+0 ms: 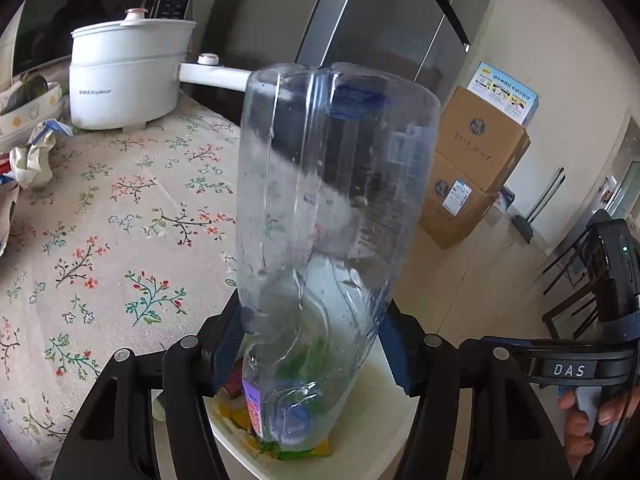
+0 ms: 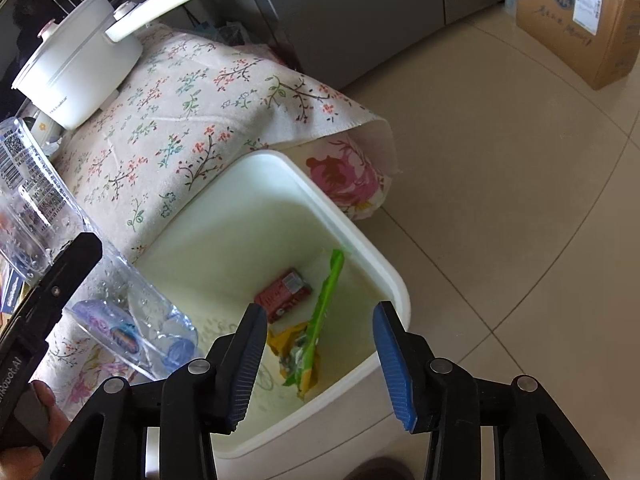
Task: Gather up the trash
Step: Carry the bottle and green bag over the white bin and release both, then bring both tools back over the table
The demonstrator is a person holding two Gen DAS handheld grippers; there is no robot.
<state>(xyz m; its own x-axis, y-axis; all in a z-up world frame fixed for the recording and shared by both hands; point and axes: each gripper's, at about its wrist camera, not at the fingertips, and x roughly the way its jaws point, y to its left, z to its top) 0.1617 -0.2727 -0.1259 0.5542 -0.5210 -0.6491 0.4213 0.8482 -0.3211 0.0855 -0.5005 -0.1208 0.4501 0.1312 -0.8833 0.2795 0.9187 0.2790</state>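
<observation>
My left gripper [image 1: 310,344] is shut on a clear plastic bottle [image 1: 328,216], held cap-down over the white trash bin [image 1: 384,396]. The bottle also shows at the left of the right wrist view [image 2: 120,312], its blue cap end over the bin's near corner. My right gripper [image 2: 320,360] is open and empty above the bin [image 2: 360,240]. Inside the bin lie a red carton [image 2: 284,294], a green wrapper [image 2: 320,320] and yellow wrapper scraps [image 2: 288,340].
A floral-cloth table [image 1: 120,220] stands beside the bin, with a white electric pot [image 1: 124,76] and crumpled paper [image 1: 32,156] on it. Cardboard boxes [image 1: 472,168] stand on the tiled floor [image 2: 500,200] by the fridge [image 1: 380,20].
</observation>
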